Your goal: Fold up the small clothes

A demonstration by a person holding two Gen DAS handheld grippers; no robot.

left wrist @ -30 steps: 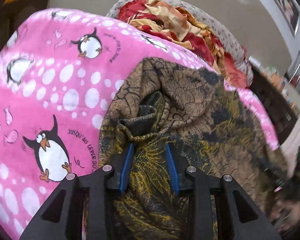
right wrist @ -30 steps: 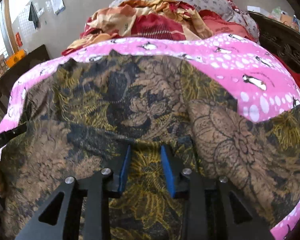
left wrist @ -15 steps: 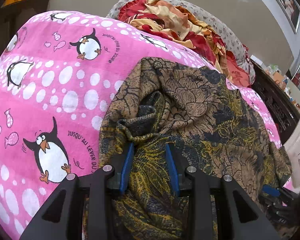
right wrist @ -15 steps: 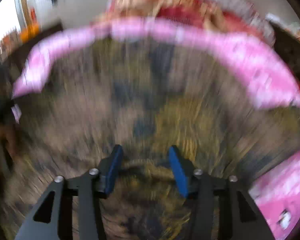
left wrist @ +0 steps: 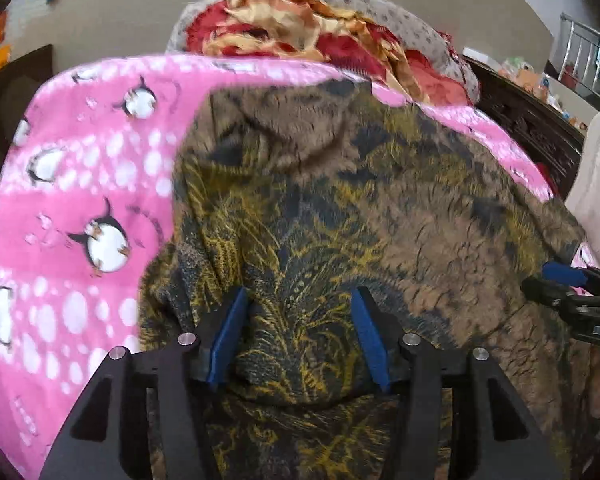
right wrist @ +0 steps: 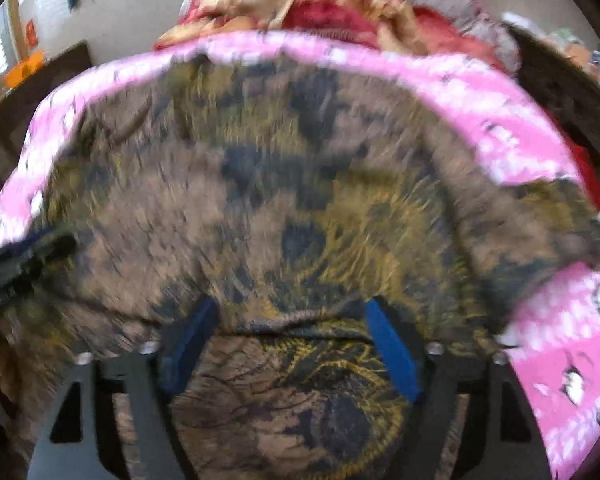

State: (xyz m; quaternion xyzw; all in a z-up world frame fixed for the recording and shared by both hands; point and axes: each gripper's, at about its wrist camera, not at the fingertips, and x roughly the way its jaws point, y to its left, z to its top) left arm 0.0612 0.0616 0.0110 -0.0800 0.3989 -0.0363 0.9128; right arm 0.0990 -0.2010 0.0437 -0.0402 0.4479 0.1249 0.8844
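While both views are blurred by motion, a brown, yellow and dark patterned garment (left wrist: 340, 208) can be made out spread over a pink blanket (left wrist: 80, 184) printed with penguins and white dots. In the left wrist view the garment fills the centre and runs out to the 4 o'clock edge, with bare pink blanket from 8 to 10 o'clock. At 12 o'clock, beyond the blanket, a heap of red and cream cloth (left wrist: 308, 36) is seen lying on a grey dotted cushion (left wrist: 412, 28).

The left gripper (left wrist: 300, 334) is seen from behind at 6 o'clock. Its jaws have just been opening and now stand apart, the blue pads (left wrist: 228, 332) flanking a raised fold of the garment; the pads do not appear to press on it. At 3 o'clock the right gripper (left wrist: 576, 292) is seen at the garment's far edge, one blue pad showing.

In the right wrist view the garment (right wrist: 300, 200) fills most of the frame, with the pink blanket (right wrist: 480, 92) arcing around it from 9 through 12 to 4 o'clock. The right gripper (right wrist: 292, 344) has also just been opening; its jaws are spread wide, and a hemmed edge of the garment lies across the gap between them, unclamped. The left gripper (right wrist: 24, 264) is glimpsed, blurred, at 9 o'clock.
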